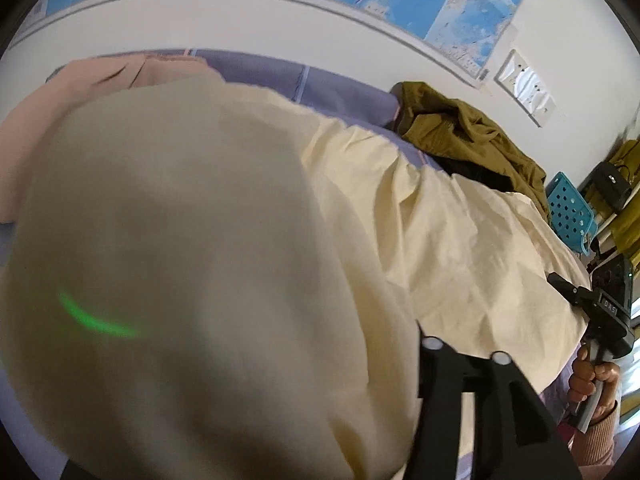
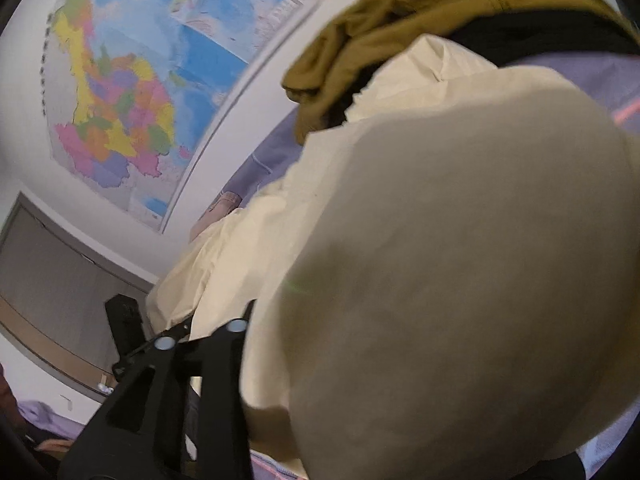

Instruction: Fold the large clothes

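Note:
A large cream cloth lies spread over a lilac bed sheet. A fold of it hangs right in front of the left wrist camera and fills the left of that view. One black finger of my left gripper shows beside the fold; the other finger is hidden under it. The same cream cloth also blocks the right of the right wrist view, where a single black finger shows. My right gripper, held by a hand, meets the cloth's right edge. Both sets of fingertips are hidden.
An olive jacket is bunched at the back right of the bed, over something black. A pink garment lies at the back left. A blue perforated basket stands beyond the bed. Maps hang on the wall.

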`<state>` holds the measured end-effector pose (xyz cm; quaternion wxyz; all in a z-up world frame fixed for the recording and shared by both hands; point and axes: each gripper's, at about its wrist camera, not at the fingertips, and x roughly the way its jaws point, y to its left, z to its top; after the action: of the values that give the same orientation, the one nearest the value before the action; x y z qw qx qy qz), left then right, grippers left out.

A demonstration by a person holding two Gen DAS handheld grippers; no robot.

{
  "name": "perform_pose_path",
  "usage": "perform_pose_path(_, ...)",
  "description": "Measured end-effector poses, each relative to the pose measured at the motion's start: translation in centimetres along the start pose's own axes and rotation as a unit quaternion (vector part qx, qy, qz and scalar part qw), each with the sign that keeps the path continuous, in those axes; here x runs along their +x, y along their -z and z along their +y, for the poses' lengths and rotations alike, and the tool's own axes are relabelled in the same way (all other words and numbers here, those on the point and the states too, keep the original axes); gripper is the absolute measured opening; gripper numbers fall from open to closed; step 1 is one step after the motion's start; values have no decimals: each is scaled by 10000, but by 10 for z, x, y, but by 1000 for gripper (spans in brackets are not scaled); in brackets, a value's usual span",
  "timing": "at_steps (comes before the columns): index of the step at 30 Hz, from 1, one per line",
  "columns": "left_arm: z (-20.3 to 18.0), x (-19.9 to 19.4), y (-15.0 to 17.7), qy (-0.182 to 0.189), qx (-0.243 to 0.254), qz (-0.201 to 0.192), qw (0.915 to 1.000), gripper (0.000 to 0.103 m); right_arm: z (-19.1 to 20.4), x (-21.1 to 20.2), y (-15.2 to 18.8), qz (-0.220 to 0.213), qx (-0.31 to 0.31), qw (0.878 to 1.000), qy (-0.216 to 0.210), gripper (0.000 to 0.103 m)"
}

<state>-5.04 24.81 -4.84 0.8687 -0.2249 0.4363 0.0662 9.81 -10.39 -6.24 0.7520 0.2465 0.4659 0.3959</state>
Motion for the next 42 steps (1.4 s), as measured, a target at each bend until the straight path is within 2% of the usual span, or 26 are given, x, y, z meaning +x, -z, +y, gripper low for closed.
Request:
perform_pose_path(2, 4, 5, -1, 133, -62, 49, 9999, 64, -2, 6, -1, -6, 8, 10000, 54, 53)
perform_pose_path(3, 4, 4, -1, 194, -63, 31, 9998, 66, -3, 8, 0, -6, -1, 10000, 59, 56)
perform_pose_path(5, 3, 6, -3, 366, -9, 70, 9993, 78, -1, 13, -1, -4, -96, 9999, 139, 58)
perform_pose_path(7, 0, 8, -4, 368, -3, 64, 9993, 78, 1, 17, -2, 9, -121, 9998, 166, 59)
perform_pose_path(9, -3, 10, -5, 286, 41, 53, 9996, 71, 3, 18, -2, 12, -196, 9995, 235, 54)
perform_pose_path(11, -2, 10, -6, 208, 22, 53, 9998, 56, 4, 18, -1, 6, -245, 9994, 259, 38)
perform_pose_path(12, -1, 9, -7, 215, -30, 59, 9997, 53, 5, 18, -1, 2, -274, 9993, 243, 35)
perform_pose_path(14, -1, 6, -9, 209, -61, 42, 9998, 40, 9, 16, -1, -33, -346, 9992, 206, 26)
perform_pose_path(17, -5, -4, -10, 201, -12, -33, 9998, 28, 19, 10, -2, -85, -448, 9989, 117, 21)
perform_pose_path(19, -6, -13, -12, 318, -30, -116, 9994, 24, 27, 2, -2, -175, -552, 9983, -25, 21)
perform_pose_path(22, -3, -22, -9, 486, 15, -164, 9987, 24, 31, -5, 0, -179, -648, 9976, -178, 20)
perform_pose_path(25, 3, -16, -6, 541, 1, 31, 9985, 29, 18, 1, 3, 36, -446, 9990, -87, 27)
perform_pose_path(27, 8, -9, -4, 515, -78, 185, 9985, 39, 7, 5, 5, 103, -225, 9997, -37, 40)
perform_pose_path(29, 12, -6, -2, 561, -128, 279, 9980, 55, 0, 6, 7, 102, -151, 9998, 33, 56)
perform_pose_path(30, 15, -3, -1, 555, -169, 304, 9979, 58, -1, 7, 7, 72, -144, 9998, 100, 58)
perform_pose_path(32, 17, 0, 0, 772, -238, 318, 9962, 73, 0, 8, 6, 44, -134, 9999, 50, 62)
perform_pose_path(34, 14, 2, 0, 789, -219, 311, 9962, 74, 1, 11, 4, 25, -138, 9999, 22, 63)
perform_pose_path(36, 8, 4, -1, 692, -138, 270, 9971, 73, 1, 15, 2, -14, -139, 9999, 79, 56)
perform_pose_path(38, 3, 5, -1, 546, -97, 253, 9981, 56, 1, 16, 2, -15, -185, 9998, 62, 35)
perform_pose_path(39, 2, 4, -2, 483, -73, 231, 9985, 52, 2, 16, 1, -31, -207, 9998, 70, 32)
perform_pose_path(41, -4, 0, -3, 318, 9, 151, 9994, 37, 5, 15, 0, -45, -270, 9996, 36, 22)
perform_pose_path(42, -7, -2, -3, 261, 46, 126, 9996, 35, 9, 14, -1, -62, -336, 9994, 57, 21)
